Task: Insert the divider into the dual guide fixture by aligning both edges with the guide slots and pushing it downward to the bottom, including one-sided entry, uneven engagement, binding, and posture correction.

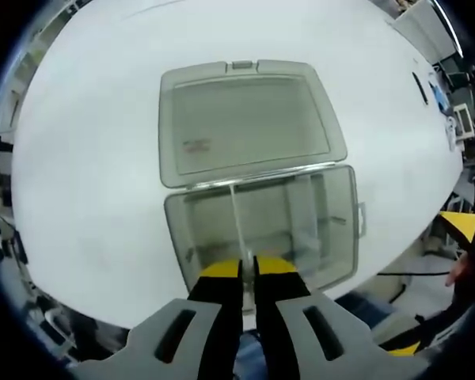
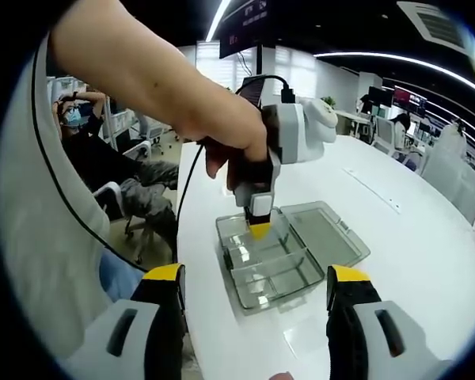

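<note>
A clear plastic box point(image 1: 342, 237) lies on the white table point(image 1: 87, 158) with its lid point(image 1: 245, 119) folded open behind it. My left gripper point(image 1: 248, 267) is shut on the near top edge of a thin clear divider point(image 1: 237, 218). The divider stands upright inside the box and runs from front to back. From the right gripper view, a hand holds the left gripper point(image 2: 260, 229) straight down over the box point(image 2: 273, 277), yellow tips at the box's near compartment. My right gripper point(image 2: 256, 277) hangs wide open in front of the box, holding nothing.
A second clear partition point(image 1: 302, 212) stands in the box to the right of the divider. The table's edge point(image 2: 191, 261) runs close by the box. A seated person point(image 2: 103, 170) is beyond that edge. Small items point(image 1: 439, 91) lie at the table's far right.
</note>
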### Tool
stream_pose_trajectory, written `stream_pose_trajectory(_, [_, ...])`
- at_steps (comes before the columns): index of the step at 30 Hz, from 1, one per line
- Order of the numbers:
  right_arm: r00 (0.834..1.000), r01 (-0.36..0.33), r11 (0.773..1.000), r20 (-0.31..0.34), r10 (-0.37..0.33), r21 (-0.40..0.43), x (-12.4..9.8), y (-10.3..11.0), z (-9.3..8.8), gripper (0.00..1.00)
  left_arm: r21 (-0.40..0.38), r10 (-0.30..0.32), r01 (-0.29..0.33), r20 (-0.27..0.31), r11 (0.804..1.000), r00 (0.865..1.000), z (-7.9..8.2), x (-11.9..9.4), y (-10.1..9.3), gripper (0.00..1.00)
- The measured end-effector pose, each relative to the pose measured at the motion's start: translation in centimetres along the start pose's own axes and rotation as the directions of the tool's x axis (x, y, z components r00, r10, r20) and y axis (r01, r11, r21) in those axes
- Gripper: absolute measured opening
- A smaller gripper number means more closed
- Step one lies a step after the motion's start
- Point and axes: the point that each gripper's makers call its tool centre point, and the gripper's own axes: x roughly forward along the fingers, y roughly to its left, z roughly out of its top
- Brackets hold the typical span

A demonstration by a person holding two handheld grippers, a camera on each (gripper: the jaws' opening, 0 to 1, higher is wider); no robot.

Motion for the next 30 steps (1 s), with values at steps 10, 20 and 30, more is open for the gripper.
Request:
stream_pose_trajectory(10, [1.0,-0.004,1.0,0.001,0.004,-0.001,0.17,0.08,0.03,0.7,0.006,0.0,0.0,0.003,1.0,1.0,-0.1,-0.06,0.12,0.0])
stream_pose_trajectory(20, [1.0,-0.005,1.0,0.002,0.005,0.003,0.26,0.23,-0.04,0.7,0.011,0.008,-0.008,0.012,1.0,1.0,0.16,0.62,0.22,0.0])
stream_pose_trajectory(30, [1.0,-0.001,1.0,0.001,0.001,0.007,0.14,0.2,-0.22,0.7,0.023,0.011,-0.012,0.018,1.0,1.0,0.03,0.79,0.2,0.0])
